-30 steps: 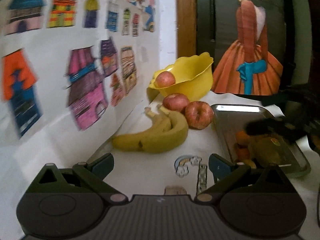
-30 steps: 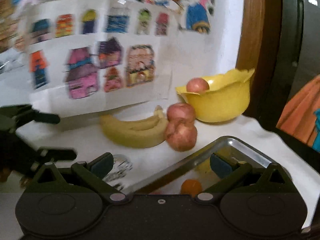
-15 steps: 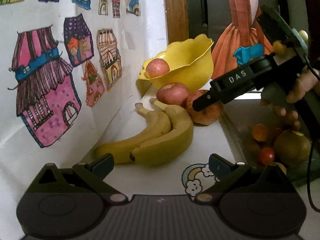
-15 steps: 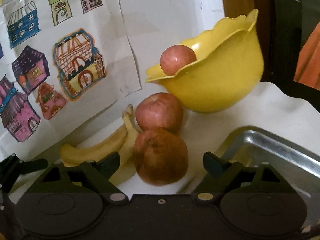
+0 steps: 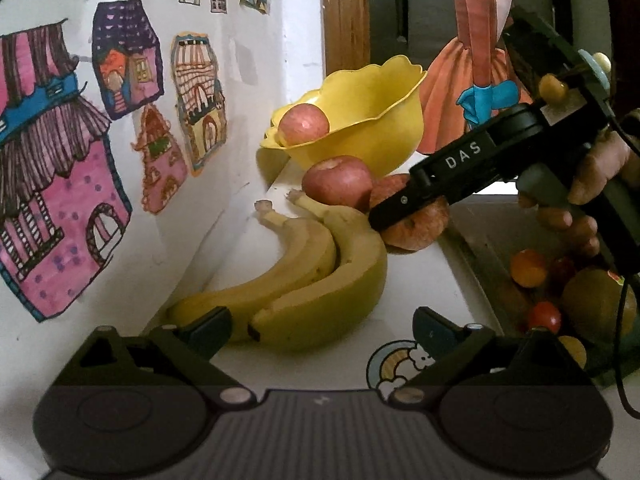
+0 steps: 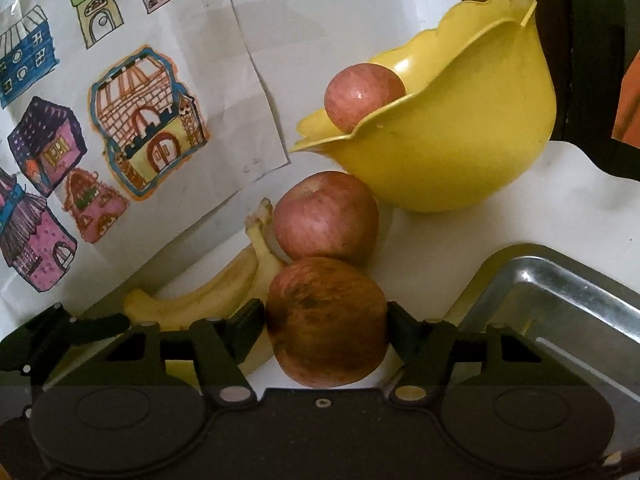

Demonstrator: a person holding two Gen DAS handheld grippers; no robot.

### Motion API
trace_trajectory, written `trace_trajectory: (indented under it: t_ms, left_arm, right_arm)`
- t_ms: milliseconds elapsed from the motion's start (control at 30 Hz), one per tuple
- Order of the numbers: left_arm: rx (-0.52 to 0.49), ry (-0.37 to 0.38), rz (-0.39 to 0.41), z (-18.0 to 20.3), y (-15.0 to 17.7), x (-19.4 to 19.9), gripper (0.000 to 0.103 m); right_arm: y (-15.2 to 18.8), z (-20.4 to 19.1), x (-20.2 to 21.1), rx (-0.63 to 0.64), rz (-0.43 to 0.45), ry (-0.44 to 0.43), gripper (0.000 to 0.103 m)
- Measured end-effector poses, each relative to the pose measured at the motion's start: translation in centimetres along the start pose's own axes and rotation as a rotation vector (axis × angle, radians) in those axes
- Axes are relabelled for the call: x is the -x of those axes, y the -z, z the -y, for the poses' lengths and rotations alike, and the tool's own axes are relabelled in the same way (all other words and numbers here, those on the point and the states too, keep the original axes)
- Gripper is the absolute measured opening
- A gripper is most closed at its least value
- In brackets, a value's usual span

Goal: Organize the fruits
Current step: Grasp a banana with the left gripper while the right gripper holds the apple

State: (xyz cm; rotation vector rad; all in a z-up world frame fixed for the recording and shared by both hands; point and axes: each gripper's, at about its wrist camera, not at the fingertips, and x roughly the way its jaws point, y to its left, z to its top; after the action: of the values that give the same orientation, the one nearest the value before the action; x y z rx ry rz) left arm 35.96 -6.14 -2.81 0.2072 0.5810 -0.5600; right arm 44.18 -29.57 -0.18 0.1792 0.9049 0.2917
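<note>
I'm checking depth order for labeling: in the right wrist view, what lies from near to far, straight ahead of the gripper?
Right gripper shut on the near apple → second apple → yellow bowl holding a third apple → wall.

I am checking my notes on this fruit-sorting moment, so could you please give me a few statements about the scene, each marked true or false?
1. The right gripper is closed on an apple. True.
2. The yellow bowl is empty. False: one apple sits in it.
3. The left gripper holds the bananas. False: it is open, just short of them.
4. The metal tray holds small fruits. True.
</note>
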Motion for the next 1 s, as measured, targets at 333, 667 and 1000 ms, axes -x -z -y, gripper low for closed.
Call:
trace_trajectory:
  t_ms: [333,667,1000]
  left_arm:
    - [-0.003,0.086,-0.028,0.1,0.5,0.5,0.086]
    - [-0.059,0.051,-0.052,1.4,-0.2,-0.9,0.084]
    - [-0.081,0.037,-0.06,1.5,-0.1,-0.5,0.049]
  right_arm:
    - [0.4,-0.3,0.7,0.032,-0.022,-0.01,0.065]
    - [0.6,0.2,0.7,0.035,-0.023,-0.017,0.064]
    - [1.2,0.6,2.0,0.025,-0.009,-0.012,0.064]
